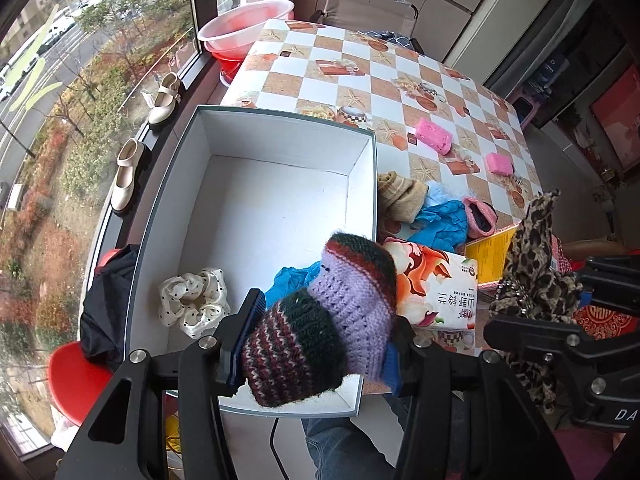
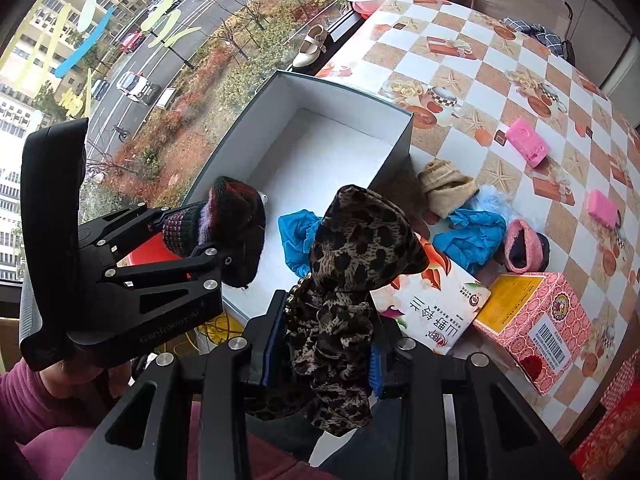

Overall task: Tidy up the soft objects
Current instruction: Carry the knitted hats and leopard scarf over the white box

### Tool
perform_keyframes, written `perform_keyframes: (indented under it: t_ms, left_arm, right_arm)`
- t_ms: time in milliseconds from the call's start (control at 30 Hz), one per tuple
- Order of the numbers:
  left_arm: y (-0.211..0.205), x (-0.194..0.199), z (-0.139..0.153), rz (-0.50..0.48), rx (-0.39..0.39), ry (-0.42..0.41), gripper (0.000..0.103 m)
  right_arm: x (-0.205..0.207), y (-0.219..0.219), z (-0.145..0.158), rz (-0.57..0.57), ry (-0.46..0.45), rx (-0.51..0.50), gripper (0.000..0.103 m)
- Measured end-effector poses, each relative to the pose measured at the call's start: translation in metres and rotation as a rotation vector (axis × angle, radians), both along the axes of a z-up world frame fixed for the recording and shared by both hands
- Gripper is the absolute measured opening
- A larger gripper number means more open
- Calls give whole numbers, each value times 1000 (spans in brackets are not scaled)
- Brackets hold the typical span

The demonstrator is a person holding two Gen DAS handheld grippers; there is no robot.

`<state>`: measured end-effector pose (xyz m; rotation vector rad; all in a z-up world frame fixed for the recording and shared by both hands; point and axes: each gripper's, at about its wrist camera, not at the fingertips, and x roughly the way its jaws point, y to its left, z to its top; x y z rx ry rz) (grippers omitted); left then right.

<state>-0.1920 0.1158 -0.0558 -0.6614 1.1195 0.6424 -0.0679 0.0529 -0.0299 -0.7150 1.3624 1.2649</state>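
The knitted sock is thick, fuzzy wool with bumpy stitches. The leopard cloth looks thin and soft. The box is smooth matt card, white inside. The scrunchie in it is shiny, silky cloth. The table cover is smooth and a bit glossy. The tissue pack has shiny plastic wrap. Each gripper frame is matt black with shiny metal screws.

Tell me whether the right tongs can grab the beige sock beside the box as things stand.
Probably not yet. The right tongs are shut on the leopard-print cloth, so they cannot take the beige sock. The sock itself lies uncovered on the table beside the box.
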Motion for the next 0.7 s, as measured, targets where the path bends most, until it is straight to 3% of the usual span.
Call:
perform_keyframes:
  t_ms: [700]
  left_arm:
    - [11, -5, -7, 32, -13, 5, 55]
  right_arm:
    - [-3, 11, -5, 18, 1, -23, 35]
